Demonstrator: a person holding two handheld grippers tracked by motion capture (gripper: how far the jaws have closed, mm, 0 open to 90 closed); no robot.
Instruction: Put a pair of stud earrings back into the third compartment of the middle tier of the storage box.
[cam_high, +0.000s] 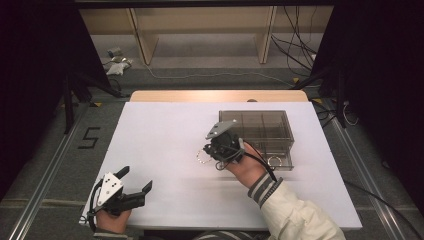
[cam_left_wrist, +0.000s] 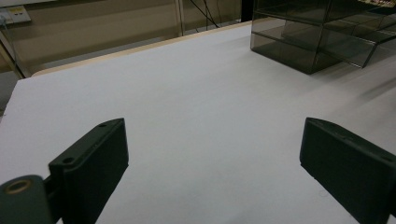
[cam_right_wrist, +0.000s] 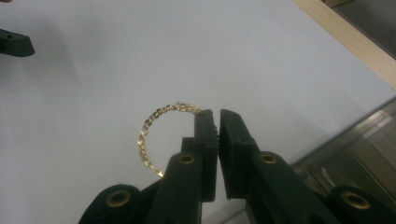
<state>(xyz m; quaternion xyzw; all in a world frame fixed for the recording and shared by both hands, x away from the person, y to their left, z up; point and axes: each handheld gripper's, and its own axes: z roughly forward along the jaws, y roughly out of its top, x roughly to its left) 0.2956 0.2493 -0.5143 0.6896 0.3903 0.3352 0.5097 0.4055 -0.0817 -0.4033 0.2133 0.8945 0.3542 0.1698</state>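
Clearly the right gripper has its two black jaws drawn almost together, a thin slit left between the ribbed pads, and a gold bracelet is pinched there by one part of its loop. In the right gripper view the rest of the bracelet arcs out from the jaw tips to the left and curls back down toward the gripper's body, so it reads as a partial ring with its lower end hidden behind the near jaw. It is made of small, flat, shiny links, a little irregular, glinting against the white table.

From the high view the right gripper sits near the middle of the table, just left of a smoky clear box with compartments. The bracelet hangs at the gripper's left as a small round loop. Whether it touches the table cannot be told. A loop has no long axis to speak of; its plane in the right gripper view faces the camera roughly flat-on, and the loop extends away from the box. A second gold ring shows at the box's front right corner.

The left gripper rests at the table's near left corner, well apart from the bracelet. Its jaws stand wide apart with only bare table between them, grasping nothing.
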